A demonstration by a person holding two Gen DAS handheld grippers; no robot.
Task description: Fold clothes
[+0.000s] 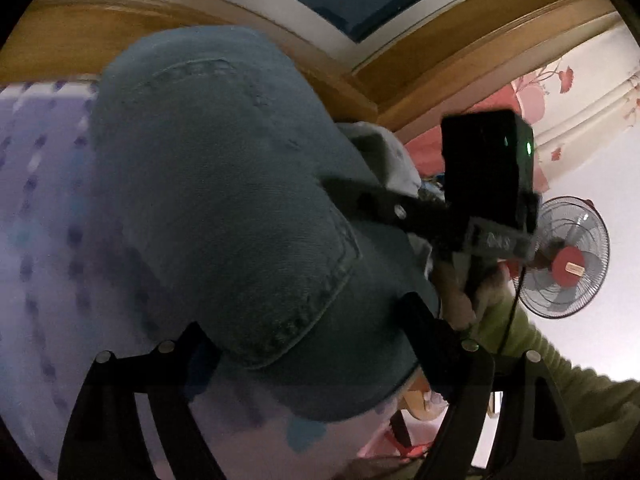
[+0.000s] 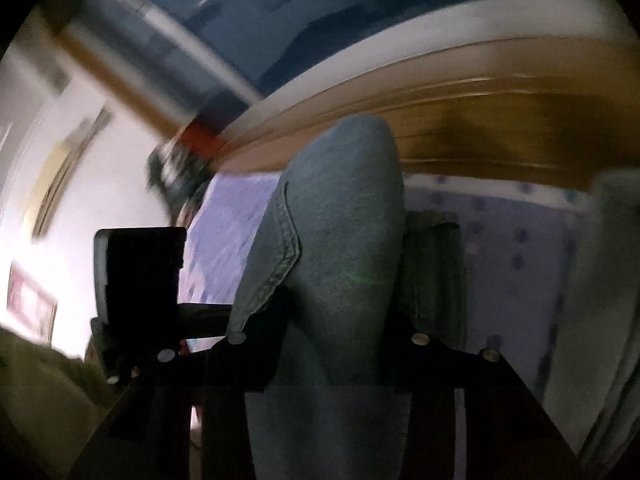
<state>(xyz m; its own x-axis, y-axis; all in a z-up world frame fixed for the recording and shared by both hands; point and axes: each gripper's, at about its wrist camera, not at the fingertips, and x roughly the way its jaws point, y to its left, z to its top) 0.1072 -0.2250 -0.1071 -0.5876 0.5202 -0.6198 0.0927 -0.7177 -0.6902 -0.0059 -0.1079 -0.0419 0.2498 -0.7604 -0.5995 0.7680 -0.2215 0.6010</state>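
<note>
left gripper [image 1: 304, 340], left wrist view: jaws stand wide apart with a thick bundle of blue denim jeans [image 1: 224, 200] filling the gap. the stitched hem or pocket edge sits right between the fingers. looks clamped on the bulky wad, though i cannot see the pads actually pressing, so that is a judgement. the jeans bulge up and away from the gripper over the bed [image 1: 44, 200] with its pale dotted sheet. the wooden headboard [image 1: 80, 40] is behind. further right the other gripper, the right gripper [image 1: 360, 192], reaches into the same denim from the side, with a black camera block on it, a hand and a green sleeve [image 1: 560, 368] behind. a standing fan [image 1: 568, 256] is far right, well apart.

right wrist view, blurry: right gripper [image 2: 324, 340] has its jaws partly closed with a fold of the jeans [image 2: 340, 220] rising straight up between the fingers, seam on the left side. reads as gripped, cloth fills the gap. the left gripper's dark body [image 2: 140, 272] is just beside on the left. more pale cloth shows at the far right edge, unclear what.

progress: judged mid-fold. both grippers hold the jeans up off the bed, bunched, not flat. no neat folded stack is visible. left to do: lay it down, finish the fold, flatten.
</note>
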